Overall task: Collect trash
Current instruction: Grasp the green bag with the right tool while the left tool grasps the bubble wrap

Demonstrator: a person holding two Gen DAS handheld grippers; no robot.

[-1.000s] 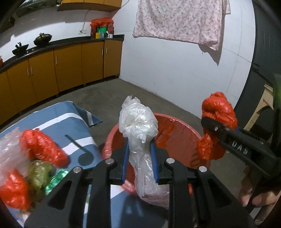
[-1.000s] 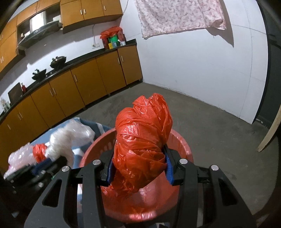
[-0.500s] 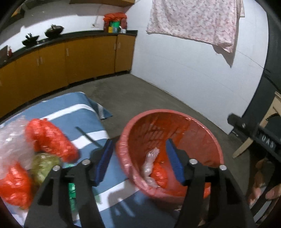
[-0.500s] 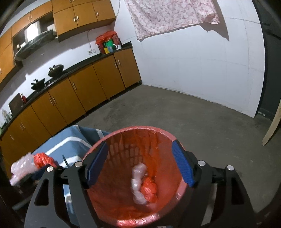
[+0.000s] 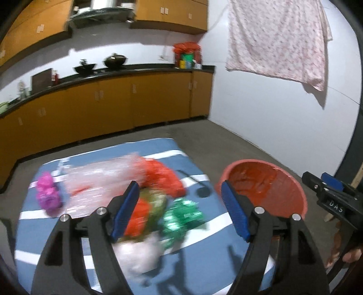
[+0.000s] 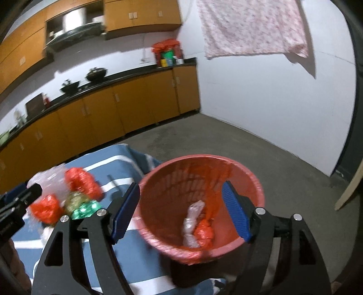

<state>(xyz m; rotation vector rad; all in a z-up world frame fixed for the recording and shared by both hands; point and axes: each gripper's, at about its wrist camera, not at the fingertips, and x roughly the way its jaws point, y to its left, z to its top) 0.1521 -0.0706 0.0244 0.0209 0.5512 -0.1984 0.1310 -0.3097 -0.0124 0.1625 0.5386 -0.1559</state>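
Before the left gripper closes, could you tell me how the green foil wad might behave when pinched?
The green foil wad looks crinkled and airy, so it probably crushes easily and weighs little. Its shiny surface may slip between the jaws.

Home kitchen, orange cabinets (image 5: 113, 109), black countertop (image 6: 127, 73), woks (image 5: 115, 60), range hood (image 5: 102, 12)

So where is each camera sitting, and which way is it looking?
Left wrist: on the left gripper, facing the trash pile on the striped blue cloth; its fingers and the right gripper show.
Right wrist: on the right gripper, looking down into the red basket; its fingers show.
Shared: basket, pile, orange cabinets.
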